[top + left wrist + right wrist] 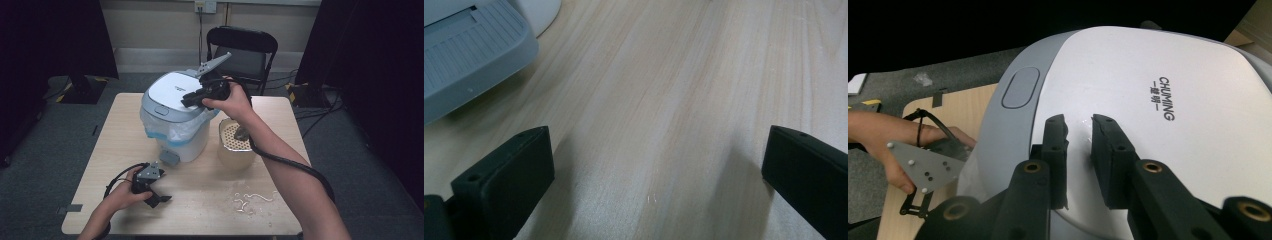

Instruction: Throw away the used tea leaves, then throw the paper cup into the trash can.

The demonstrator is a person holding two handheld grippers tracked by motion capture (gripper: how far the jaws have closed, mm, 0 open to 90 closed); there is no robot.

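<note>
A white pedal bin with a grey-rimmed lid point(170, 92) and a plastic liner stands at the back middle of the wooden table point(200, 215). My right gripper point(186, 100) rests its tips on the shut lid point(1158, 75); its jaws stand almost together around point(1079, 122) with nothing between them. My left gripper point(159, 196) lies low on the table near the front left, open point(659, 150) over bare wood. The bin's grey pedal point(169, 158) sits just beyond it, and the same pedal point(469, 55) shows close up at the upper left.
A beige container with a perforated insert point(235, 145) stands right of the bin, under my right forearm. White scraps point(250, 200) lie on the front right of the table. A black folding chair point(242, 47) stands behind the table.
</note>
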